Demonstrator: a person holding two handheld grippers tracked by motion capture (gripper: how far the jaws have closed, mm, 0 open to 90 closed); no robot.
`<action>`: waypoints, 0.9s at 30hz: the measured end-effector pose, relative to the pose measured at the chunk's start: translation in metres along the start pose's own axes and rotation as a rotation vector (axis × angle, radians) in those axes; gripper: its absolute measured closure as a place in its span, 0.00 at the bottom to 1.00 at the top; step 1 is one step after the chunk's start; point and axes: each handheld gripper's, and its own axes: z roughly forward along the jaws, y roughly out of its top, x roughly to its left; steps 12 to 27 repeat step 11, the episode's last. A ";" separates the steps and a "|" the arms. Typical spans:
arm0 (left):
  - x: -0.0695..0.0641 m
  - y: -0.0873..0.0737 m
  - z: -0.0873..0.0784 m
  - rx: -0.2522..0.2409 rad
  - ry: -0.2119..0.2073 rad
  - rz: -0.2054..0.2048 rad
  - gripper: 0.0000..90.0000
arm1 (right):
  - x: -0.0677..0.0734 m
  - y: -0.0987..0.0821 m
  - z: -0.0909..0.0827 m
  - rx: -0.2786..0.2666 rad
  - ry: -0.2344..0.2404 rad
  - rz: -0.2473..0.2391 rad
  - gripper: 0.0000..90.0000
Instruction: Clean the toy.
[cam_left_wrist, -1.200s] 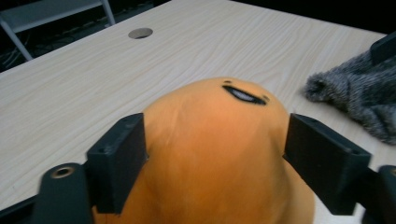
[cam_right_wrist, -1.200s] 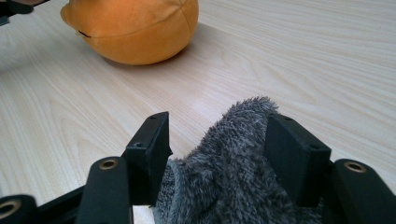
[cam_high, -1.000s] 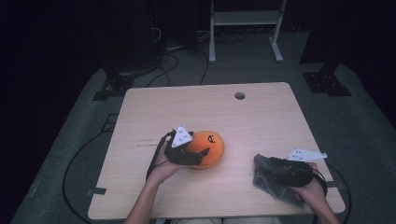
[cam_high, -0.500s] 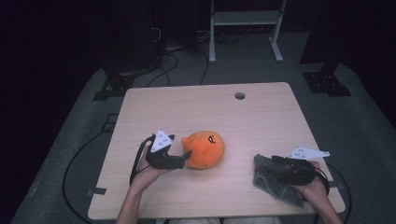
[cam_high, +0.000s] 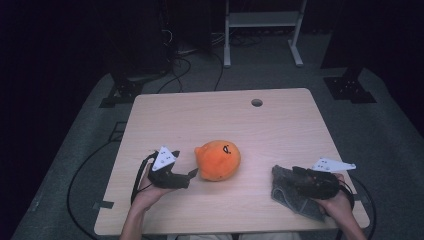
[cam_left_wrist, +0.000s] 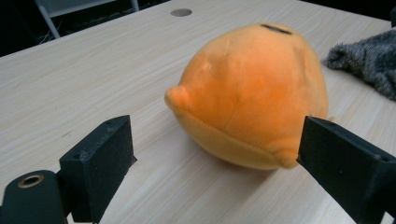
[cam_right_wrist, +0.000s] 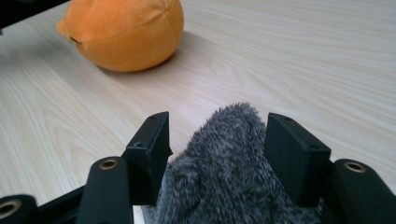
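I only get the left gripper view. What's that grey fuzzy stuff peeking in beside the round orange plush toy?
Observer: A grey furry cloth, lying near the front right corner of the wooden table.
Operator: Is something grabbing it?
Observer: The right gripper has its jaws either side of it, with fur filling the gap. I cannot tell whether they squeeze.
Operator: Who holds that gripper?
Observer: A person's hand, coming in over the table's near edge.

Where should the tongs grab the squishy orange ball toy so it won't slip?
Probably across the round middle of the orange plush, coming in level from the left tongs' side. It is soft and lies on its flat seam, so its bulging sides should squash between the open jaws; its little nub is too small.
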 end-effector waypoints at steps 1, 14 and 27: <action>0.001 -0.002 0.000 0.004 0.000 0.001 0.11 | 0.000 -0.001 0.000 0.002 -0.002 -0.001 0.44; 0.012 -0.010 -0.002 -0.011 -0.001 -0.028 0.10 | -0.003 -0.003 -0.002 0.000 0.002 0.012 0.45; 0.012 -0.010 -0.002 -0.011 -0.001 -0.028 0.10 | -0.003 -0.003 -0.002 0.000 0.002 0.012 0.45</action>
